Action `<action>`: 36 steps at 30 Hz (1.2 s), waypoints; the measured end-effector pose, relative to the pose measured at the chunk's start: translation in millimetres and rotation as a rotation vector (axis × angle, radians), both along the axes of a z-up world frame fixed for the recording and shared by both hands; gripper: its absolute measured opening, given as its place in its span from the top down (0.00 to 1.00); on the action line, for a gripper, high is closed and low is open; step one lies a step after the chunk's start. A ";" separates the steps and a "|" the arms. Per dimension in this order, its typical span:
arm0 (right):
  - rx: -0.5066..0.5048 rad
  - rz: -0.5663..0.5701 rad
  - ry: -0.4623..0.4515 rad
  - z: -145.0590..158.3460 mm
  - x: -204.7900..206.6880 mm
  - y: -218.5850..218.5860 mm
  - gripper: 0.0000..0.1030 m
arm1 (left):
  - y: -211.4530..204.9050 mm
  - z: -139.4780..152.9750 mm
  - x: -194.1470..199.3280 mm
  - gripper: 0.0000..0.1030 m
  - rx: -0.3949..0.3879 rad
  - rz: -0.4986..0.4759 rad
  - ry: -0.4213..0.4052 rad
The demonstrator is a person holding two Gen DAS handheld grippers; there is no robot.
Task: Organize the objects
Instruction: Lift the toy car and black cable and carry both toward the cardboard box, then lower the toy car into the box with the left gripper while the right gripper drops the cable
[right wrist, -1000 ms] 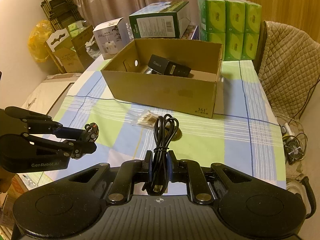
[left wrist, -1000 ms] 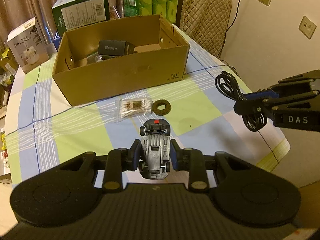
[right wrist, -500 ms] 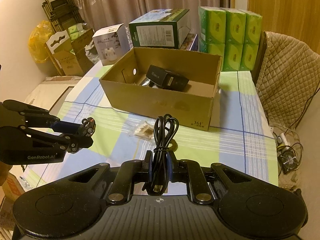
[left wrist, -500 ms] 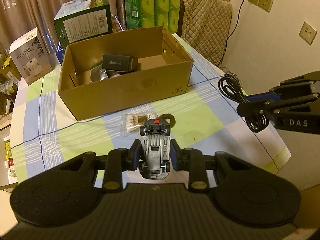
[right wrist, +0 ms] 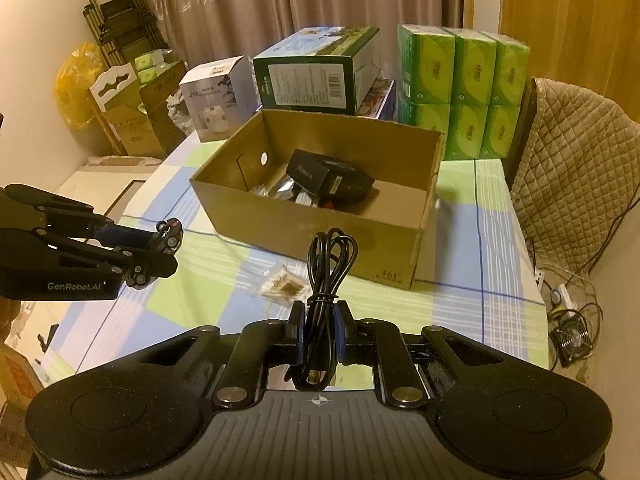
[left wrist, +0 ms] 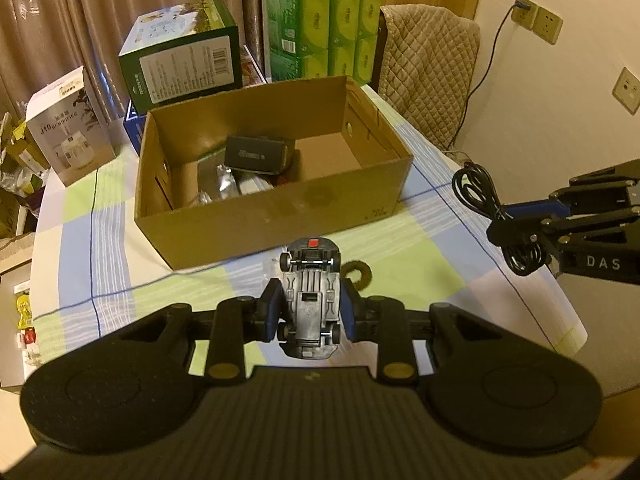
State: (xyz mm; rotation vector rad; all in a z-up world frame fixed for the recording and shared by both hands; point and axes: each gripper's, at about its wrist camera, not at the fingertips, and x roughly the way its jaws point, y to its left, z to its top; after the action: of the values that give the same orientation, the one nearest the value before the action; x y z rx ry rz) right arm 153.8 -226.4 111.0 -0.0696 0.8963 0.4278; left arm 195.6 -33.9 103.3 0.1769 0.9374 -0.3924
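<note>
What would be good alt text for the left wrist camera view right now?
The left gripper holds a toy car belly-up above a checked tablecloth, facing an open cardboard box. At right, the right gripper holds a coiled black cable.

Far behind the checked surface stand stacked green tissue packs, a green carton and a white humidifier box; a quilted chair sits right.
</note>
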 end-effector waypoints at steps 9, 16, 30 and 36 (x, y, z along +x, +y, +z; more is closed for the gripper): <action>-0.012 -0.015 0.000 0.0 53.8 -2.2 0.89 | 6.5 6.0 50.2 0.75 0.009 0.019 -0.015; -0.012 -0.033 -0.007 -0.2 113.3 2.6 0.89 | 16.3 6.6 112.1 0.75 0.015 0.072 -0.025; -0.004 -0.070 0.006 -24.0 189.9 14.0 0.89 | 23.0 -33.0 196.9 0.75 0.011 0.135 -0.008; -0.013 -0.070 0.021 -35.1 194.2 15.7 0.89 | 20.3 -43.3 207.8 0.50 0.011 0.150 -0.042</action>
State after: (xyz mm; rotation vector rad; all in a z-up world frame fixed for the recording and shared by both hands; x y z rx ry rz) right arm 348.0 -210.6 76.0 -0.0452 0.9190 0.3583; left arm 403.4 -13.5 60.0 0.1233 0.9048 -0.2446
